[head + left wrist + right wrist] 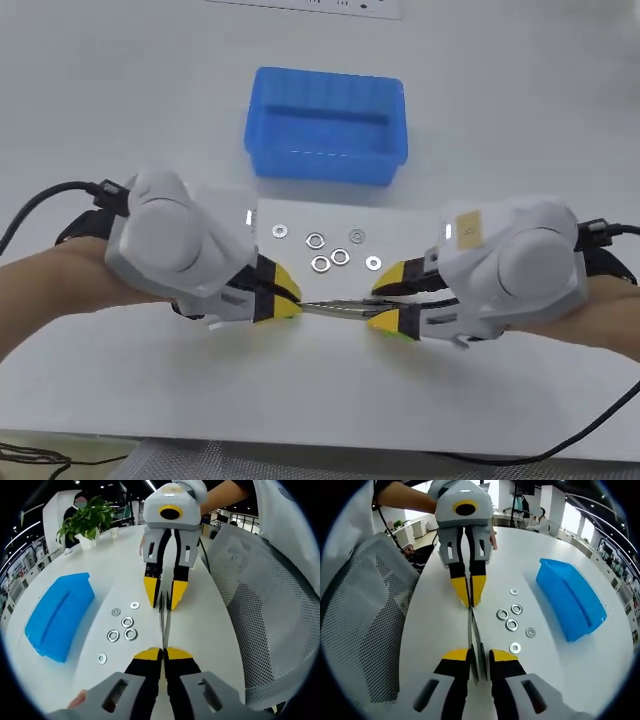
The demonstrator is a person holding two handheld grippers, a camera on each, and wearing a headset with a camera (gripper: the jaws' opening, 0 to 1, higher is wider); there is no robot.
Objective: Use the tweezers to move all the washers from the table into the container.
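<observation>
At the far side of the table (120, 90) sits the blue container (325, 125). Your left gripper (290, 298) clamps the tweezers (335, 308) at their narrow end — your right gripper (381, 301), their spread arms. Release unevenly and they may drop, scattering the washers (320, 264) just beyond.

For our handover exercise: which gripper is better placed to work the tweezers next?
Probably the right gripper: its jaws span the spread tweezers, ready to squeeze; the left gripper pinches their narrow end.
</observation>
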